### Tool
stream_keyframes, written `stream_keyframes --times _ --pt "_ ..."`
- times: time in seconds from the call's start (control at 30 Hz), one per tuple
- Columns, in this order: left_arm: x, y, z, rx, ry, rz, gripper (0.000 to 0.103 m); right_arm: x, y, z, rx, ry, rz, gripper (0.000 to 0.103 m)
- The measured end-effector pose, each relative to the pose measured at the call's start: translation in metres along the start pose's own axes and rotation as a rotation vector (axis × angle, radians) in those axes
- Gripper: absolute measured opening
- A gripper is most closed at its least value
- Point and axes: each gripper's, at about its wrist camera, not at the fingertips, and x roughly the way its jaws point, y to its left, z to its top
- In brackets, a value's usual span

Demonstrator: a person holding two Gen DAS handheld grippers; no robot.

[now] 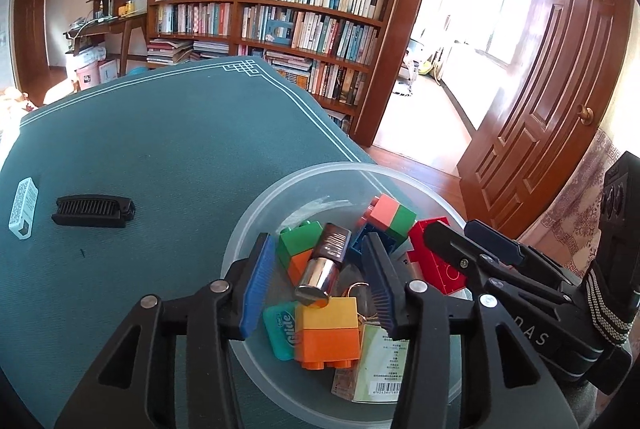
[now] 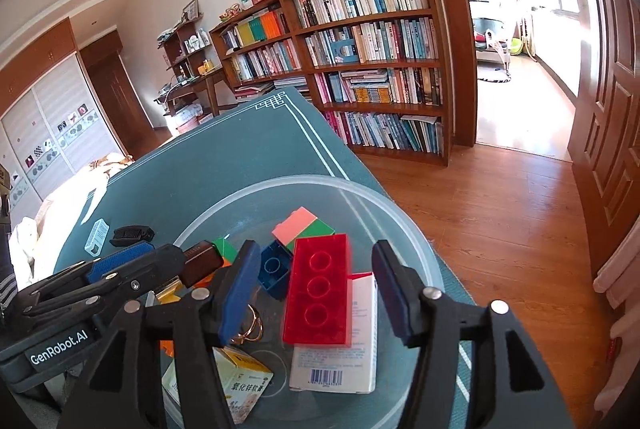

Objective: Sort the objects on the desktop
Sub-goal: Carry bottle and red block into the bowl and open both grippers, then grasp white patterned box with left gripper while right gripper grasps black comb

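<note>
A clear plastic bowl (image 1: 256, 213) (image 2: 416, 241) sits at the table's right edge, holding toy bricks, small boxes, a floss case and a key ring. My left gripper (image 1: 320, 261) is open above the bowl, with a brown and silver lipstick tube (image 1: 322, 265) lying loose between its fingers. My right gripper (image 2: 314, 269) is open above the bowl, over a red brick (image 2: 318, 289) that rests on a white box (image 2: 340, 357). Each gripper shows in the other's view, the right one (image 1: 472, 249) and the left one (image 2: 160, 261).
A black folding comb (image 1: 94, 212) (image 2: 131, 233) and a small white patterned case (image 1: 23, 207) (image 2: 96, 236) lie on the green tablecloth (image 1: 180, 133) to the left. The table edge and wooden floor (image 2: 500, 209) lie right of the bowl. A bookcase (image 1: 280, 13) stands behind.
</note>
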Motion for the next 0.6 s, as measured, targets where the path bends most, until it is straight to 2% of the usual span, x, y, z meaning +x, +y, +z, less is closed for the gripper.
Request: stream_keyframes --times 0.3,0.6 --pt "-0.013 0.036 0.003 -0.079 -0.031 0.067 0.049 -0.003 0.032 0.007 -0.024 -0.030 0.069 0.068" --pt "-0.025 0.098 -0.002 -0.187 -0.041 0.215 0.049 0.006 0.089 0.004 -0.103 -0.030 0.180 0.071"
